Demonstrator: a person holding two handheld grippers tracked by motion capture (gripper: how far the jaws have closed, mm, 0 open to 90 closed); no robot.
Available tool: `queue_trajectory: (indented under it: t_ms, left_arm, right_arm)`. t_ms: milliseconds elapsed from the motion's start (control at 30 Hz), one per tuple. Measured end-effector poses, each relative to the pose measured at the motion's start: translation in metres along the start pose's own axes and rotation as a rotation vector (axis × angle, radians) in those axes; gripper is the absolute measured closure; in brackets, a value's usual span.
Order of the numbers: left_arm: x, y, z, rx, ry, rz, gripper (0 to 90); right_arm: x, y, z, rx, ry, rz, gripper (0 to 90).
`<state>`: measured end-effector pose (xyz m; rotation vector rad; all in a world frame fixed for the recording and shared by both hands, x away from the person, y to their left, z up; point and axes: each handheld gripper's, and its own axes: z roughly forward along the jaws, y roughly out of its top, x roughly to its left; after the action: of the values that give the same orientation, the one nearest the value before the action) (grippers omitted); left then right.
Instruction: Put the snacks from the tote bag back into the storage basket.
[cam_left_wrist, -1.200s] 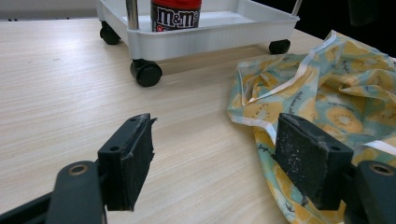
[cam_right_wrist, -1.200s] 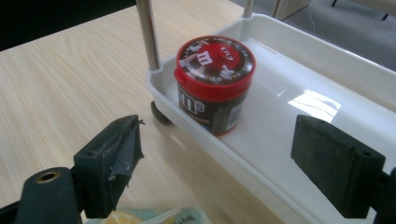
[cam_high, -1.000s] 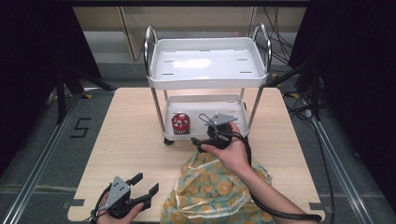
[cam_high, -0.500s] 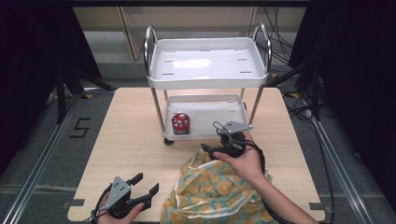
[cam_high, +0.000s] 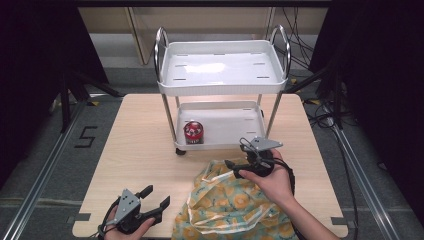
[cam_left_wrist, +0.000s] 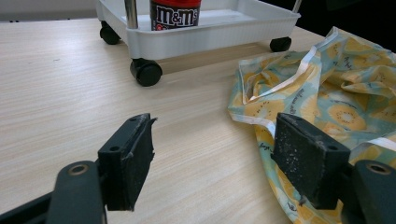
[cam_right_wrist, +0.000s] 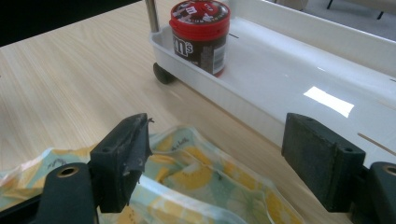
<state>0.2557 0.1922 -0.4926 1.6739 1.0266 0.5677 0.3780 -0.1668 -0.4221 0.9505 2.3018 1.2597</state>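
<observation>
Centrally, on a pale wooden table (cam_high: 140, 150), a yellow patterned bag (cam_high: 232, 207) lies crumpled at the near edge, just in front of a white two-shelf cart (cam_high: 222, 67); a red-lidded candy jar (cam_high: 193, 132) stands on the cart's lower shelf; the right gripper (cam_high: 235, 165) hovers over the bag's far edge, jaws wide apart and empty; the left gripper (cam_high: 155, 199), beside the bag's left side, is likewise wide open, holding nothing.

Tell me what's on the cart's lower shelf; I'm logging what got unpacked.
One M&M's jar with a red lid stands at the front left of the lower shelf. The upper tray covers the shelf's back part, so that stays unseen.
</observation>
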Motion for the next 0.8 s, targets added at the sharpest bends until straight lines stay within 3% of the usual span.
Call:
queue_trajectory:
  t_ms: [33,167,200,233,267,367,433,467,533,567,600,700,800]
  left_arm:
    - [0.000,0.000,0.000,-0.001,-0.004,0.004,28.3]
    - [-0.001,0.000,0.001,-0.008,0.001,-0.012,28.5]
    - [0.000,0.000,0.000,0.001,0.004,0.002,28.5]
    - [-0.001,0.000,0.001,-0.006,0.003,-0.006,28.5]
    - [0.000,0.000,0.000,0.003,0.005,0.004,28.5]
    - [0.000,0.000,0.001,0.002,0.006,0.003,28.5]
    - [0.000,0.000,0.001,0.003,0.008,0.005,28.5]
    - [0.000,0.000,0.001,0.003,0.009,0.004,28.4]
    - [-0.001,0.000,0.000,0.002,0.014,0.002,28.2]
    - [-0.001,0.000,0.000,0.003,0.014,0.004,28.2]
    - [-0.001,0.000,0.001,0.003,0.015,0.004,28.2]
    - [-0.001,-0.001,0.002,-0.006,0.012,-0.007,28.2]
    - [0.000,-0.001,0.001,0.015,0.022,0.006,28.1]
  right_arm:
    - [-0.003,-0.001,-0.002,-0.008,-0.002,-0.022,24.6]
    - [-0.005,-0.009,-0.010,-0.010,-0.009,-0.013,25.1]
    - [-0.003,-0.012,-0.012,-0.013,-0.012,0.016,25.3]
    - [-0.005,-0.013,-0.014,-0.020,-0.016,-0.011,25.4]
    - [-0.004,-0.015,-0.015,-0.012,-0.007,0.007,25.4]
    - [-0.006,-0.021,-0.020,-0.015,-0.011,-0.009,25.5]
    - [-0.005,-0.026,-0.024,-0.007,-0.012,0.027,25.5]
    - [-0.007,-0.028,-0.025,-0.019,-0.012,-0.002,25.5]
    - [-0.005,-0.033,-0.029,0.003,-0.016,0.045,25.5]
    - [-0.009,-0.035,-0.030,-0.005,-0.018,0.017,25.6]
    - [-0.007,-0.037,-0.032,0.004,-0.021,0.050,25.6]
    - [-0.007,-0.044,-0.035,0.004,-0.023,0.054,25.7]
    - [-0.006,-0.049,-0.037,0.009,-0.019,0.072,25.8]
